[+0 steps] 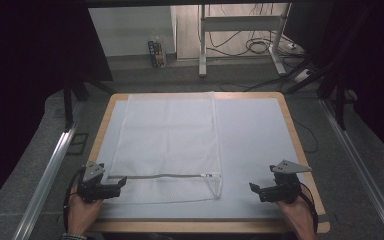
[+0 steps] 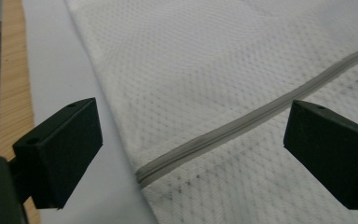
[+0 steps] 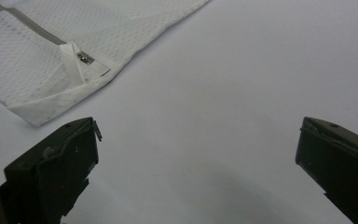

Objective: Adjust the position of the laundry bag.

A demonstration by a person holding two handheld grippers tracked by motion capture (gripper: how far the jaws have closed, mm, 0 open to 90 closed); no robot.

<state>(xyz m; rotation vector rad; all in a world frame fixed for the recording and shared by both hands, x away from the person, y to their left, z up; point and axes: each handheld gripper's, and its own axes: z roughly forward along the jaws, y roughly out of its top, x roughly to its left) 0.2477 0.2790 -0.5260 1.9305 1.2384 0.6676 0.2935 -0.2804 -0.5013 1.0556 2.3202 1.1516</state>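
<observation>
A white mesh laundry bag (image 1: 167,145) lies flat on the pale mat, with a grey zipper (image 1: 155,176) running across it near the front edge. My left gripper (image 1: 121,184) rests at the bag's front left corner, open, its jaws straddling the zipper's left end (image 2: 168,161) without touching it. The zipper pull (image 3: 82,57) sits under a small fabric flap at the bag's front right corner (image 1: 215,187). My right gripper (image 1: 253,189) is open over bare mat, a short way right of that corner. Mesh fabric (image 2: 205,70) spreads beyond the left jaws.
The pale mat (image 1: 260,140) covers a wooden table (image 1: 300,150) whose edge shows all around. Metal rails (image 1: 50,170) run along both sides. Behind the table stand a desk frame (image 1: 202,45), floor cables and a small carton (image 1: 156,52).
</observation>
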